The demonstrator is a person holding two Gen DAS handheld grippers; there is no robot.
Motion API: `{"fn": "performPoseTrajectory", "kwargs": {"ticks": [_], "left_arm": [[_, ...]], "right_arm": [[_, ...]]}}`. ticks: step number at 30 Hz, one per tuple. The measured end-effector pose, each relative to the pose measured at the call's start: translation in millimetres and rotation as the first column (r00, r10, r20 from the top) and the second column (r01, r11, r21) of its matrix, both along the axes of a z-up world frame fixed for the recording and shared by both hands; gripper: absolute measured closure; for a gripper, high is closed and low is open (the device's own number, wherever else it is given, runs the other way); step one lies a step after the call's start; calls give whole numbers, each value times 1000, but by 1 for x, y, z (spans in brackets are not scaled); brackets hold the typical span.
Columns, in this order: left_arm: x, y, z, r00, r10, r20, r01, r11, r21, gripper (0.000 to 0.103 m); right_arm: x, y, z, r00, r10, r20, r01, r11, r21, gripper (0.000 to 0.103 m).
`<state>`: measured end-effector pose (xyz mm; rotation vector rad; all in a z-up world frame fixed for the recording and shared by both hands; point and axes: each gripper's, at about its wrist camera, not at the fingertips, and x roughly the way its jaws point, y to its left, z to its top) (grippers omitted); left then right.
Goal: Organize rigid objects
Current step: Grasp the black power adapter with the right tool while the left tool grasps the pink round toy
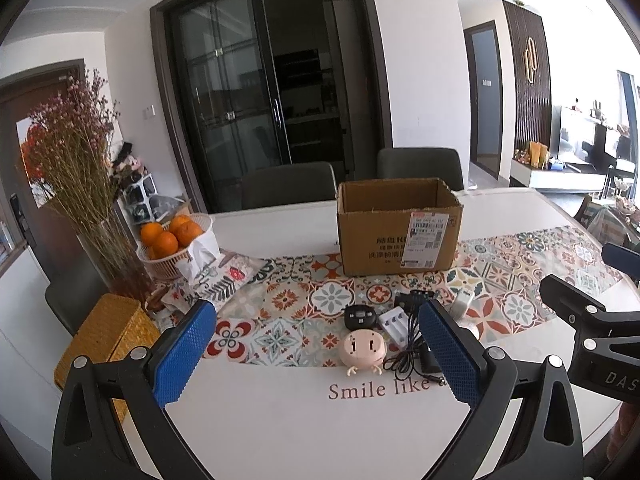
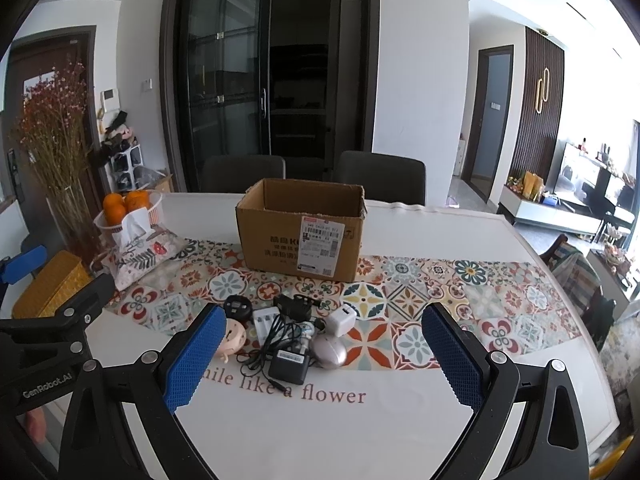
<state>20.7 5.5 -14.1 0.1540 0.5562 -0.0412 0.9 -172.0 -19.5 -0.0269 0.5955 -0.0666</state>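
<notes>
An open cardboard box (image 1: 398, 226) (image 2: 302, 228) stands on the patterned runner. In front of it lies a cluster of small items: a pink round device (image 1: 364, 348) (image 2: 234, 336), a black round device (image 1: 360, 316) (image 2: 237, 306), a white battery charger (image 1: 396, 320) (image 2: 266, 320), a black adapter with cable (image 2: 289, 364) (image 1: 428, 362), a white plug cube (image 2: 341, 319) (image 1: 464, 300) and a silvery egg-shaped object (image 2: 329, 352). My left gripper (image 1: 318, 354) hovers open near the cluster, holding nothing. My right gripper (image 2: 320, 360) is open above the table, also holding nothing.
A basket of oranges (image 1: 172, 240) (image 2: 128, 208), a tissue pouch (image 1: 216, 276) (image 2: 142, 254), a vase of dried flowers (image 1: 80, 184) (image 2: 56, 152) and a yellow woven box (image 1: 108, 336) (image 2: 52, 290) sit at the left. Two chairs (image 1: 288, 184) (image 2: 380, 176) stand behind the table.
</notes>
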Motion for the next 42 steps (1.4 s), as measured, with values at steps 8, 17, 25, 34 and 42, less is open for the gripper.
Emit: {"fn": "performPoseTrajectory", "kwargs": {"ticks": [8,17,25,34,42], "left_arm": [[17,3,-35,996,5,-92,-4,1000,5,0],[43,5,-82,985,2,-172,2,1000,24,0],[69,7,-112,978,16,-209,-7,999,45,0],[88,5,-146,963,20,-268,-4,998,59,0],[96,4,-168,951,28,-309,-6,997,72,0]], "right_arm": [[25,2,-34,994,40,-102,-36,998,46,4],[57,6,-86,972,73,-223,-53,994,98,5],[88,5,-124,952,81,-294,-38,988,150,12],[114,0,-173,915,71,-397,26,972,233,25],[129,-1,-200,894,54,-444,57,971,232,31]]}}
